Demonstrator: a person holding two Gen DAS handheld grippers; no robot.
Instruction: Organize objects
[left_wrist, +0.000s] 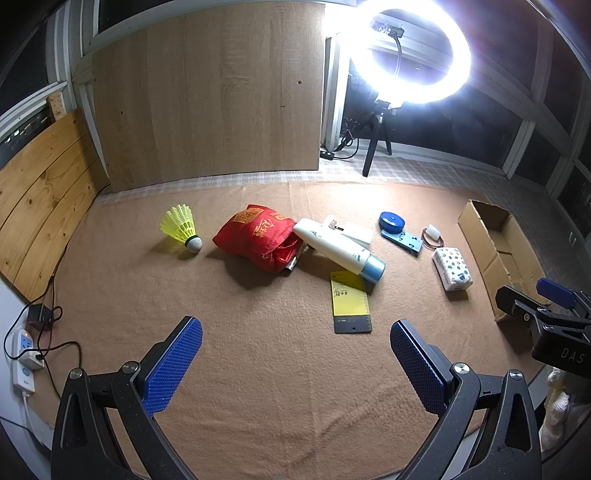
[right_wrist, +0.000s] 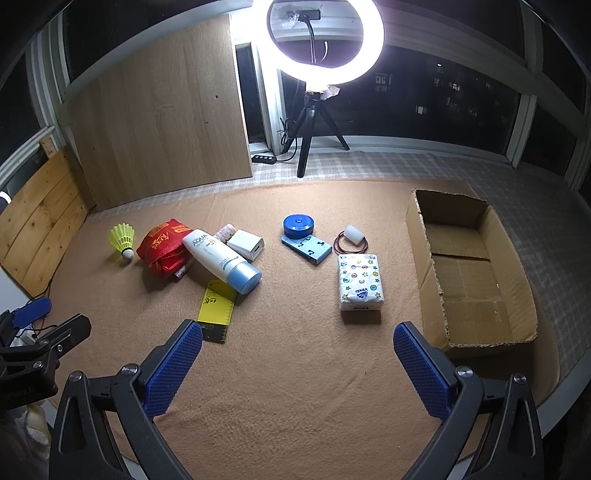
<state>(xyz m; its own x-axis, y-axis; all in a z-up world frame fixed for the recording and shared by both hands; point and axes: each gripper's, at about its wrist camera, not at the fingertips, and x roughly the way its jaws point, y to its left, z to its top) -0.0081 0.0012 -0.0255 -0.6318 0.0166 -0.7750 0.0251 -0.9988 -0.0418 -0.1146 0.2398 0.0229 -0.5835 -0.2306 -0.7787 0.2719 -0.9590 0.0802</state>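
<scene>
Both tools hover over the near edge of the tan blanket (right_wrist: 295, 369), each spread wide and holding nothing. Ahead of the left tool (left_wrist: 295, 354) and slightly to its right lies the yellow ruler card (left_wrist: 350, 301), with the white tube (left_wrist: 338, 249) beyond it, its blue cap over the card's far end. The red pouch (left_wrist: 258, 240) touches the tube's left side, and the yellow shuttlecock (left_wrist: 181, 227) sits farther left. Ahead of the right tool (right_wrist: 297, 356), the tissue pack (right_wrist: 360, 282) lies near, just right of centre. Behind it are the blue tape measure (right_wrist: 298, 226) and a white cylinder (right_wrist: 354, 234). The open cardboard box (right_wrist: 428, 280) stands at the blanket's right edge, just beside the right finger.
</scene>
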